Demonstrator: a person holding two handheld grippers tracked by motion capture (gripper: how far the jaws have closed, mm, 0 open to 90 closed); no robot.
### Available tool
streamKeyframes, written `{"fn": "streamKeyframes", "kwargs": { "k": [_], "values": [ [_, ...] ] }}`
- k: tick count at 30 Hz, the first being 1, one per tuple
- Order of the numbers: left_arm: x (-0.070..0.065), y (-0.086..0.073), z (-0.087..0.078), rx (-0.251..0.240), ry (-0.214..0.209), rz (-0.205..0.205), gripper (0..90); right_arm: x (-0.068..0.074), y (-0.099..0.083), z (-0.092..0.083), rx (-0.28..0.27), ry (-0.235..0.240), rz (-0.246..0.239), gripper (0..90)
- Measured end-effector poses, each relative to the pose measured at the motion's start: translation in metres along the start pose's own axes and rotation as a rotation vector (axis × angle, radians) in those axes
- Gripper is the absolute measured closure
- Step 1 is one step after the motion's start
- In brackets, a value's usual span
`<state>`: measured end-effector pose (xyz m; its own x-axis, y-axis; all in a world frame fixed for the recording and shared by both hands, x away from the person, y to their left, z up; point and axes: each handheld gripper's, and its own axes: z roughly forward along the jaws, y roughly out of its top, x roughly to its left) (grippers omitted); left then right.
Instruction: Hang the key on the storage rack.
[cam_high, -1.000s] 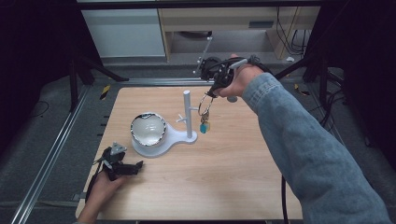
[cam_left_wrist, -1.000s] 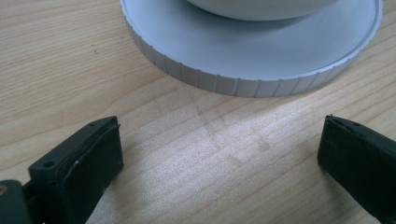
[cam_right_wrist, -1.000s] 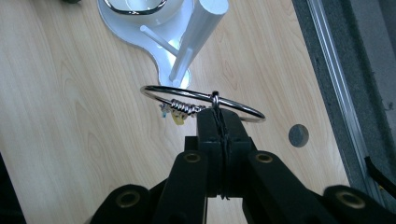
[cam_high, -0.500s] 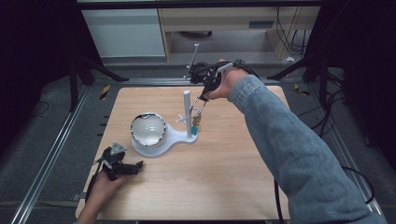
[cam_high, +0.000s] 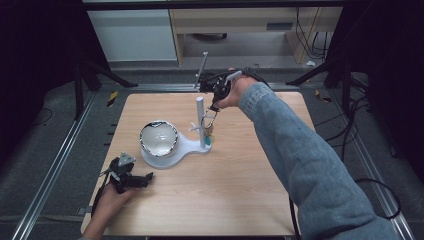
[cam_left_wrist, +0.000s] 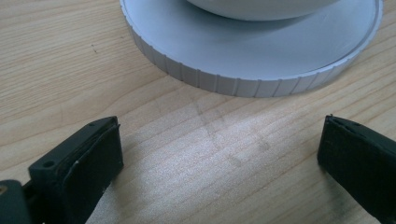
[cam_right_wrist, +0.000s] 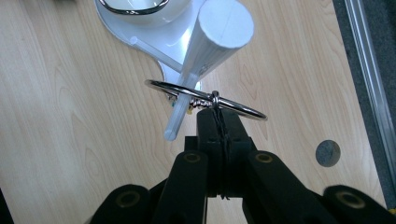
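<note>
On table: one white stand (cam_high: 200, 145) | one ring (cam_right_wrist: 205, 99), right tongs (cam_right_wrist: 218, 122) clamped | left tongs (cam_left_wrist: 219, 163) apart

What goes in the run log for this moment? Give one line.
right gripper: shut on key ring, ring at stand peg | left gripper: open, idle on table

A shiny metal ring (cam_right_wrist: 205, 99), a matt white plastic stand (cam_right_wrist: 219, 44), a pale wood-grain table (cam_high: 240, 200).
</note>
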<state>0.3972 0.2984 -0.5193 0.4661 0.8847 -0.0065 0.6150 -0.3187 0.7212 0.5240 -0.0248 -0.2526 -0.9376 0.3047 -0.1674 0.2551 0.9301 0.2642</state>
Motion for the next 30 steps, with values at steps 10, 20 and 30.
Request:
{"fn": "streamKeyframes", "kwargs": {
  "k": [10, 20, 30],
  "values": [
    [0.0, 0.0, 0.0, 0.0, 0.0, 0.0, 0.0, -0.005, 0.0, 0.009, 0.02, 0.018, 0.009, 89.0],
    [0.0, 0.0, 0.0, 0.0, 0.001, 0.0, 0.0, -0.01, 0.0, 0.017, 0.02, 0.035, 0.021, 88.9],
    [0.0, 0.0, 0.0, 0.0, 0.001, 0.0, 0.0, -0.012, 0.001, 0.025, 0.02, 0.053, 0.033, 88.8]
  ]
}}
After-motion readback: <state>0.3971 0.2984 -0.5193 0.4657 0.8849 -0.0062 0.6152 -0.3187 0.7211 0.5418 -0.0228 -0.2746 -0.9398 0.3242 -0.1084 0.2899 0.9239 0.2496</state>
